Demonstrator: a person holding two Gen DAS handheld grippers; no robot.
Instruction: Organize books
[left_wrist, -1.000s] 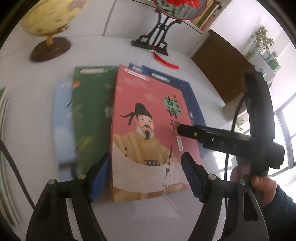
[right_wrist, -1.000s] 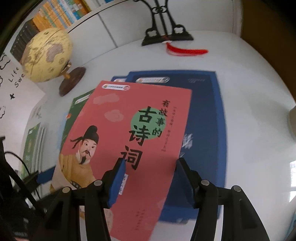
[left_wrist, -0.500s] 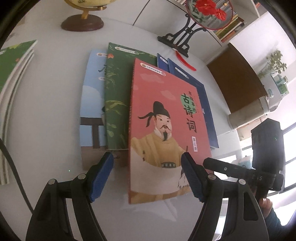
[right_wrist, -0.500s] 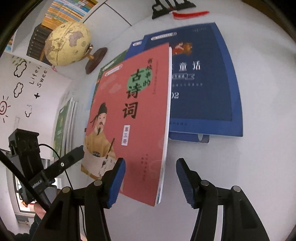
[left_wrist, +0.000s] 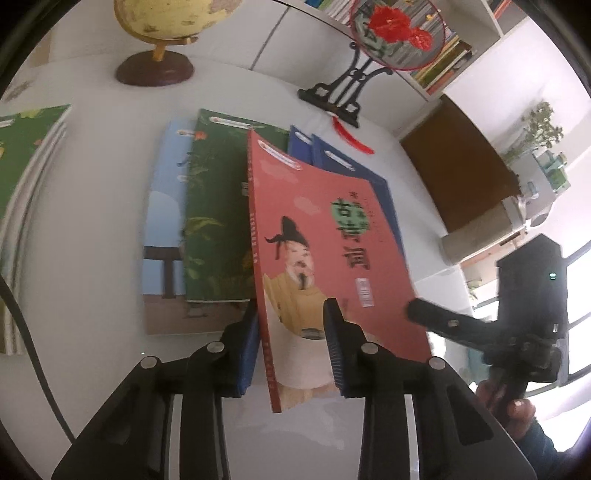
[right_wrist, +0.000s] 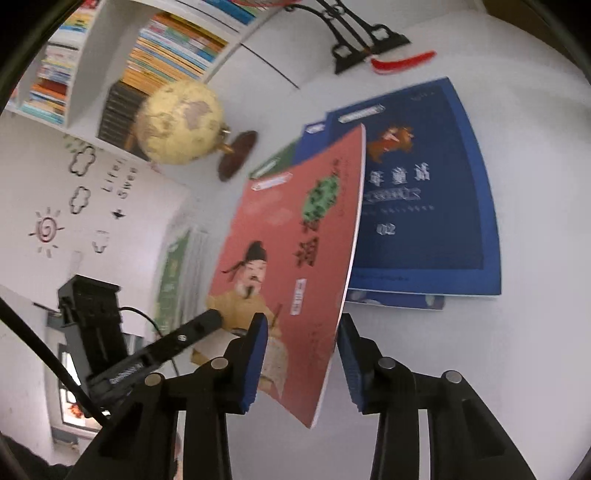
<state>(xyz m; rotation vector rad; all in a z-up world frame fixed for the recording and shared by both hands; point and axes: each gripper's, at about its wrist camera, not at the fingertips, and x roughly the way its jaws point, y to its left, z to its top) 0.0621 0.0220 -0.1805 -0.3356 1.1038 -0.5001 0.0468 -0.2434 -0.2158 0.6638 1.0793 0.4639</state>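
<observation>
Pink book (left_wrist: 332, 236) tilted up off the white table (left_wrist: 92, 229), above spread books. Left gripper (left_wrist: 291, 343) has just narrowed around its spine edge, right gripper (right_wrist: 303, 354) around the open edge, likely for a two-sided lift; contact unclear.

The pink book (left_wrist: 332, 236) covers most of the blue books (left_wrist: 373, 184) behind it, and its title is blurred. The green stack (left_wrist: 22, 192) at the worktop's left edge is cut off. Shelf book spines (right_wrist: 173, 48) are too small to read.
</observation>
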